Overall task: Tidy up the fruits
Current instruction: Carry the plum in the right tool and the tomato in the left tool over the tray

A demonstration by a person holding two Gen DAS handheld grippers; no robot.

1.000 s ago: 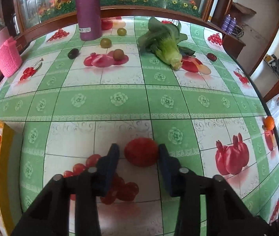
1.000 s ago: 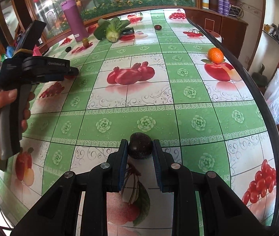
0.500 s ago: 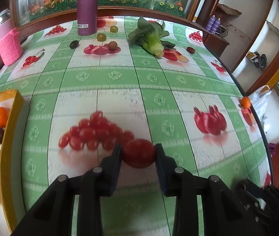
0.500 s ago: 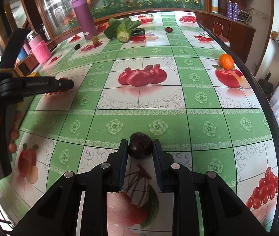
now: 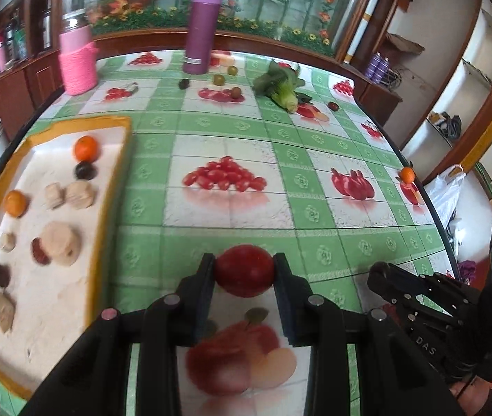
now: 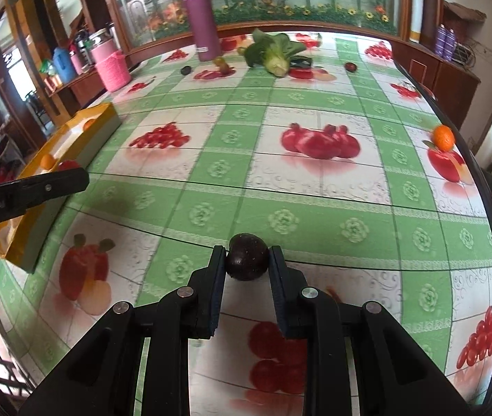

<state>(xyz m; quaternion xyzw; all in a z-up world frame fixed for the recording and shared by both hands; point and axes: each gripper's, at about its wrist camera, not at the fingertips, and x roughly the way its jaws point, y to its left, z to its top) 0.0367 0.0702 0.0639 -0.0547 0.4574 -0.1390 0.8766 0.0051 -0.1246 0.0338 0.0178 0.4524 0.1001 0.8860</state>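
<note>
Nearest the left wrist camera, the left gripper [image 5: 245,270] was clamped on a red fruit [image 5: 245,271], its two pads pressing the fruit's sides and holding it clear above the tablecloth [image 5: 232,128]. In the right wrist view the right gripper [image 6: 247,258] was closed the same way on a dark plum [image 6: 247,256], also lifted off the cloth. Both hands therefore seemed to be in the carrying step, each with one fruit picked up and not yet delivered.

Just to the left of the red fruit lay the yellow tray [image 5: 112,187], its pale floor open to the camera. The next move probably called for swinging the red fruit over the tray's near wall to a bare patch of the floor, then lowering it before opening the pads, so that it would not roll into the pieces already there. The plum had farther to travel, since the tray sat well to the left in the right wrist view.

Inside the tray were two small oranges, one at the far end [image 5: 86,148] and one by the left wall [image 5: 15,202], a few dark plums, and several pale tan lumps that were too blurred to name.

Farther off on the table, loose fruits [image 5: 219,79] lay near a purple flask [image 5: 202,29] and a leafy green vegetable [image 5: 280,85], with another orange [image 6: 443,137] at the right edge still to be gathered.
</note>
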